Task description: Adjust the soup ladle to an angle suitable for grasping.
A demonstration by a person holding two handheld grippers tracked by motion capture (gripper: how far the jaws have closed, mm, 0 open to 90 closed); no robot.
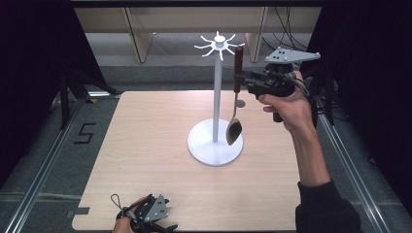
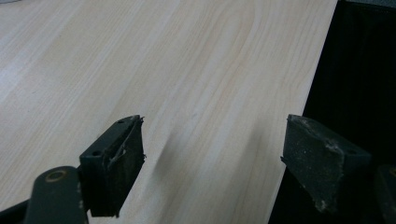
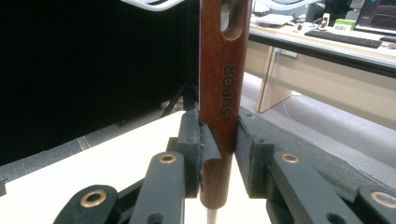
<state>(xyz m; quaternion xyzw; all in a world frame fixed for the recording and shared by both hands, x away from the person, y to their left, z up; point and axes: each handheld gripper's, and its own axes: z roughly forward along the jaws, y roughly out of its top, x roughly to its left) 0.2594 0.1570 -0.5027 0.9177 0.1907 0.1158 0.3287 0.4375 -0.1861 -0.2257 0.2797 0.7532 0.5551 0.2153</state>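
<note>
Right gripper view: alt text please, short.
The right gripper is clamped on the reddish-brown wooden handle of a utensil held upright, with "SUPOR" printed on it and a hanging slot near its top. Behind are the pale table and a dark curtain.

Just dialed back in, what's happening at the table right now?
A person works with two handheld grippers. The right gripper is clamped on the dark red wooden handle of a long spoon, holding it upright beside the white metal hook stand, with the handle's top near the ring of hooks. The handle has a hanging slot at the top and is not on a hook yet. The spoon's bowl hangs just above the stand's round base. The left gripper sits open and idle over the light wooden table, near its front edge.
</note>
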